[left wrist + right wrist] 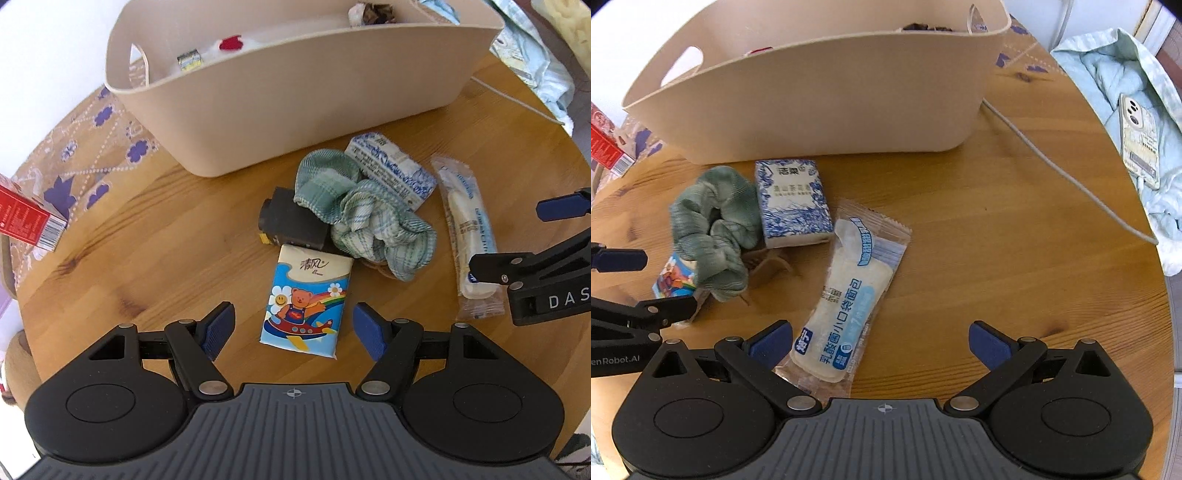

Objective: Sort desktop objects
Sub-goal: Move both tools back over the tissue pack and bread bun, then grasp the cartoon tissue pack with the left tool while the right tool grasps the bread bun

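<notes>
Cloth [364, 218], crumpled green, hides part of the dark block [291, 225] and a brown thing beneath it, near the beige bin [295, 122], while left gripper [293, 330] and right gripper [881, 345] hang spread, empty, over the cartoon tissue pack [308, 301] and bread packet [846, 299].

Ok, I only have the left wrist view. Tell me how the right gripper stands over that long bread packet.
Observer: The right gripper is open. The bread packet lies off-centre, with its near end by the finger on the view's left.
Operator: Report anything off to the right that I can't see.
Observer: A phone lies camera side up on a pale blue jacket.
Operator: Follow the white cable for me.
Observer: The cable runs from the bin's right end across the table to the jacket's edge. Its end is hidden.
</notes>
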Tool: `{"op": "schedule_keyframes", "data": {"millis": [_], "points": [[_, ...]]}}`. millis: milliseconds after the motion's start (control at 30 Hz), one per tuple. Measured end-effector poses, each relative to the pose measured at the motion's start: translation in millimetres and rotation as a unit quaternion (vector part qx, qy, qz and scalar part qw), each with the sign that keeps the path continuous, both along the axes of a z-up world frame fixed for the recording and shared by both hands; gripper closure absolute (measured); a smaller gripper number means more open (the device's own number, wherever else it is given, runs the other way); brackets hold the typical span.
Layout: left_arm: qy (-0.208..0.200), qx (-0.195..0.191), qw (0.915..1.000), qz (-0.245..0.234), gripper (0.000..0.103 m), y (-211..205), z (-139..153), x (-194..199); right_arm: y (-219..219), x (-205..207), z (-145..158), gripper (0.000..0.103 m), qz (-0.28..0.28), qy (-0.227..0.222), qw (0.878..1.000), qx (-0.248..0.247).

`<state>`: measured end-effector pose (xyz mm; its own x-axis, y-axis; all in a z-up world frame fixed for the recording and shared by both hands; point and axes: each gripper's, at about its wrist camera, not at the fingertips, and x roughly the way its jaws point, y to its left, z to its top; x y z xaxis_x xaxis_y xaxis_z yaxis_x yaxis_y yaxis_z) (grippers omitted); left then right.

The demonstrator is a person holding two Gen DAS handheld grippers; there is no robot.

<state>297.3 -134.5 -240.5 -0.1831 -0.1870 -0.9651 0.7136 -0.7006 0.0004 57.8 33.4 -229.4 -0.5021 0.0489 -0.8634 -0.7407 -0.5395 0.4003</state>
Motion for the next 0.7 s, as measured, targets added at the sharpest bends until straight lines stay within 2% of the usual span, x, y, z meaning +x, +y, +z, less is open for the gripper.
{"op": "schedule_keyframes", "data": {"millis": [300, 433, 467, 533, 600, 633, 700], "points": [[0.000, 0.016, 0.9998, 0.008, 0.031, -6, -17, -4, 1, -12, -15, 0.000, -0.005, -0.011, 1.000, -0.012], [0.001, 0.017, 0.9998, 0.011, 0.031, -7, -20, -7, -3, -16, -13, 0.005, -0.004, -0.023, 1.000, 0.016], [0.003, 0.017, 0.9998, 0.012, 0.032, -7, -20, -8, -4, -17, -13, 0.008, -0.003, -0.027, 0.999, 0.025], [0.013, 0.020, 0.9996, 0.015, 0.041, -8, -19, -8, -6, -17, -11, 0.014, -0.002, -0.027, 0.999, 0.038], [0.018, 0.019, 0.9995, 0.017, 0.052, -7, -18, -8, -7, -14, -10, 0.026, -0.008, -0.019, 0.999, 0.039], [0.018, 0.019, 0.9995, 0.016, 0.054, -7, -17, -9, -8, -12, -8, 0.030, -0.010, -0.017, 0.999, 0.042], [0.016, 0.019, 0.9996, 0.014, 0.056, -6, -17, -10, -11, -9, -5, 0.051, -0.013, -0.012, 0.999, 0.049]]}}
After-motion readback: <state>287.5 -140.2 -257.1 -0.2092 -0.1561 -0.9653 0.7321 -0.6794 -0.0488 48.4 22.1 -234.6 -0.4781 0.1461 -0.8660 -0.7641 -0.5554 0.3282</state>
